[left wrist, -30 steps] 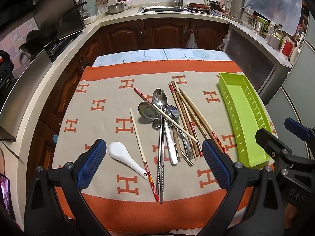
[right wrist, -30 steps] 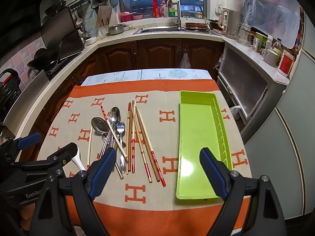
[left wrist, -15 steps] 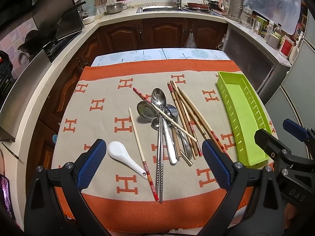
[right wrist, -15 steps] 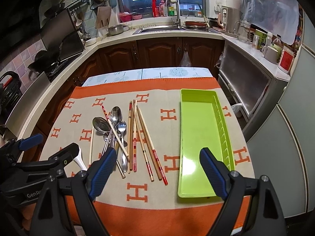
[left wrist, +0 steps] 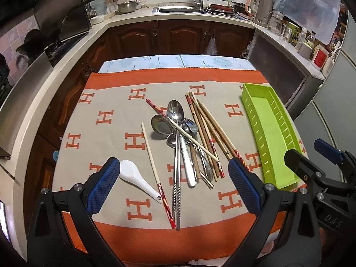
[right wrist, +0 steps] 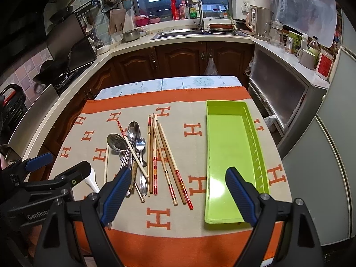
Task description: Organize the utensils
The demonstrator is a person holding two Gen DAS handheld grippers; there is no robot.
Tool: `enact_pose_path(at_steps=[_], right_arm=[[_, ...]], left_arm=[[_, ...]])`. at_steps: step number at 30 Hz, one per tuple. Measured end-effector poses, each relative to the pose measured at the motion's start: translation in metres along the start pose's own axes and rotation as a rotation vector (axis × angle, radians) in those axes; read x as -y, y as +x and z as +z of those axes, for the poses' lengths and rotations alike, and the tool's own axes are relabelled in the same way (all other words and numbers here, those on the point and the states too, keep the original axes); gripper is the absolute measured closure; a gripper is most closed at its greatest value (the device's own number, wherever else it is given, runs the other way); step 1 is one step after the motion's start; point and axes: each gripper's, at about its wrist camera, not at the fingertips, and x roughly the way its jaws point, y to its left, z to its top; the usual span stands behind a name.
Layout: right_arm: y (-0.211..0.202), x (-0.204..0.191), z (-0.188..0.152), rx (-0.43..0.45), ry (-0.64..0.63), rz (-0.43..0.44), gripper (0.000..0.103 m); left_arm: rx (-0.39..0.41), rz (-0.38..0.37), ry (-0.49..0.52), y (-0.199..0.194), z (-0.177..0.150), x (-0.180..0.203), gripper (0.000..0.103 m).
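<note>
Fingers (left wrist: 103,184) of our left gripper (left wrist: 173,185) and right gripper (right wrist: 178,193) stay wide, empty; nothing has shifted. Mid-frame, chopsticks (right wrist: 165,153) and green tray (right wrist: 229,155) run lengthwise, near edge to far.

The bench (right wrist: 169,83) carried an orange-edged cloth (right wrist: 178,133). On the cloth lay an empty green tray (right wrist: 229,155). Left of the tray sat a heap of chopsticks (right wrist: 164,155), spoons (right wrist: 133,130) and a fork (right wrist: 140,146); farther left, a white spoon (left wrist: 138,178).
</note>
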Motion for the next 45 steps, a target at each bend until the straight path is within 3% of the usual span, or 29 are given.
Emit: enact_pose_path(at_steps=[7, 11, 17, 23, 27, 31, 35, 41, 45], right_arm=[[0.005, -0.003, 0.008, -0.011, -0.015, 0.027, 0.016], [0.015, -0.003, 0.023, -0.045, -0.019, 0.068, 0.027], [0.042, -0.006, 0.053, -0.113, -0.017, 0.139, 0.037], [0.093, -0.022, 0.074, -0.23, -0.064, 0.192, 0.056], [0.133, -0.046, 0.072, -0.344, -0.112, 0.264, 0.062], [0.162, -0.069, 0.061, -0.428, -0.169, 0.296, 0.064], [0.191, -0.084, 0.046, -0.517, -0.201, 0.305, 0.079], [0.214, -0.09, 0.033, -0.577, -0.221, 0.29, 0.096], [0.214, -0.093, 0.027, -0.568, -0.237, 0.296, 0.098]], left_arm=[[0.02, -0.082, -0.013, -0.001, 0.01, -0.013, 0.006], [0.02, -0.069, 0.016, 0.002, 0.022, -0.028, 0.006], [-0.002, -0.04, -0.023, 0.018, 0.04, -0.061, 0.006], [-0.114, -0.018, -0.08, 0.066, 0.047, -0.095, 0.007], [-0.201, -0.003, -0.134, 0.099, 0.037, -0.115, 0.016], [-0.264, -0.044, -0.149, 0.127, 0.025, -0.124, 0.027], [-0.303, -0.074, -0.142, 0.145, 0.017, -0.118, 0.029], [-0.358, -0.119, -0.115, 0.159, 0.012, -0.1, 0.041], [-0.392, -0.133, -0.098, 0.168, 0.011, -0.091, 0.057]])
